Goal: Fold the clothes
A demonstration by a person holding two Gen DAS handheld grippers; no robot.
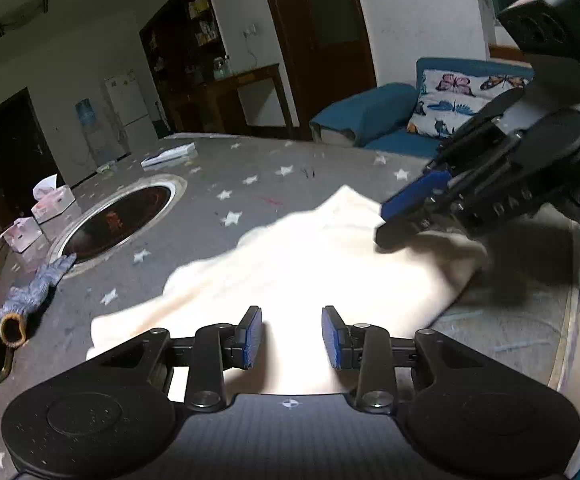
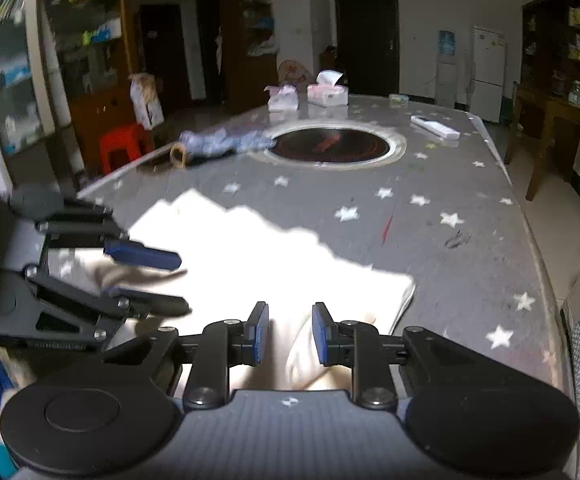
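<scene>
- The cream cloth [image 1: 290,264] lies spread on the near end of the table, soft and a bit fuzzy, with wavy, uneven edges and a few low folds. It's blown out bright in the right wrist view [image 2: 258,256], so the weave is hard to read there.
- Its right corner is doubled over into a thick, rounded fold near the table edge.
- The left gripper [image 1: 291,338] hovers over the near edge of the cloth with its jaws apart, blue ribbed pads [image 1: 253,332] facing each other and nothing between them. Seen from the other side [image 2: 162,280], its fingers sit just above the cloth's left side.
- The right gripper [image 2: 290,334] also has its jaws spread, with cloth showing in the gap but not pinched. In the left wrist view [image 1: 405,220] it's blurry, with the lower finger touching or nearly touching the cloth's far right part.
- The table [image 1: 250,168] wears a grey cover with white stars, and has a round dark cooktop [image 1: 118,220] with a metal rim set into it.
- Off to the side: a knitted blue-grey glove [image 1: 30,296] with a tan cuff, pink tissue boxes [image 1: 52,204] and a flat white box [image 1: 168,156].
</scene>
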